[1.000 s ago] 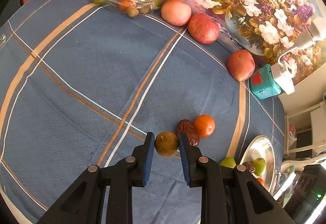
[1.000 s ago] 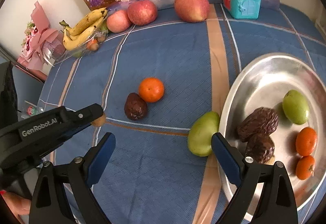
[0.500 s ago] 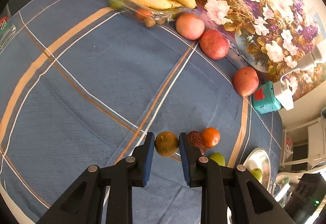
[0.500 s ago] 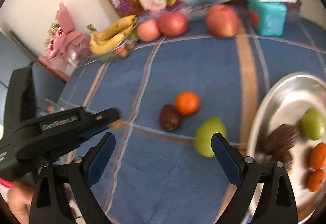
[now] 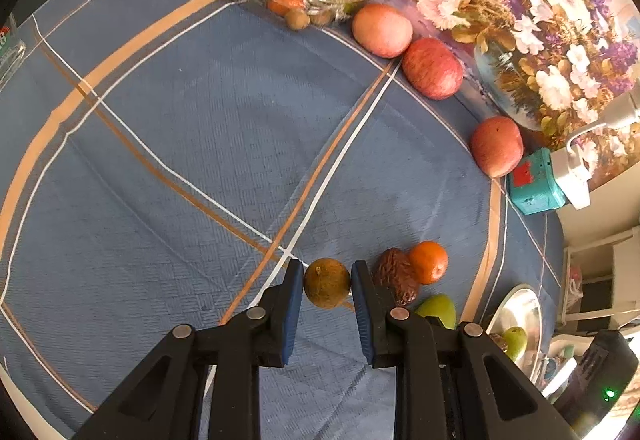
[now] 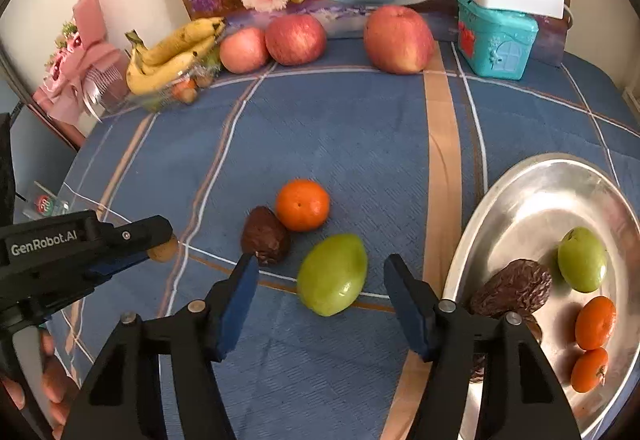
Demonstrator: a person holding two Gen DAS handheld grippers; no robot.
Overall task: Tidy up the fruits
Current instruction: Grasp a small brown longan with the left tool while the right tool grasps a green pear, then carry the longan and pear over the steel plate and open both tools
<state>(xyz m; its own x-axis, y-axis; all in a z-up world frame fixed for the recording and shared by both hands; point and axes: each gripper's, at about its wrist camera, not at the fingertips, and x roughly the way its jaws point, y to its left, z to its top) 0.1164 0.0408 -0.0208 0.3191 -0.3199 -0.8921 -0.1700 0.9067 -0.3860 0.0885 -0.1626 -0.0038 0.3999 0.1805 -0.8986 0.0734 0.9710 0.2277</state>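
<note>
Two grippers work: the left gripper (image 5: 327, 286) clenches a brown fruit (image 5: 327, 282); the right gripper (image 6: 318, 282), fingers just closing but not touching, straddles the green fruit (image 6: 332, 274) on the desk beside the metal tray (image 6: 532, 176). Next: grasp, lift, transfer into tray.

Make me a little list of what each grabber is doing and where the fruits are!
left gripper: shut on the small brown fruit
right gripper: jaws have just been closing, green fruit between them, pads not touching it
loose on cloth: orange, wrinkly dark fruit
metal plate: green fruit, dark wrinkly fruits, two small oranges
back of table: three apples, bananas
</note>
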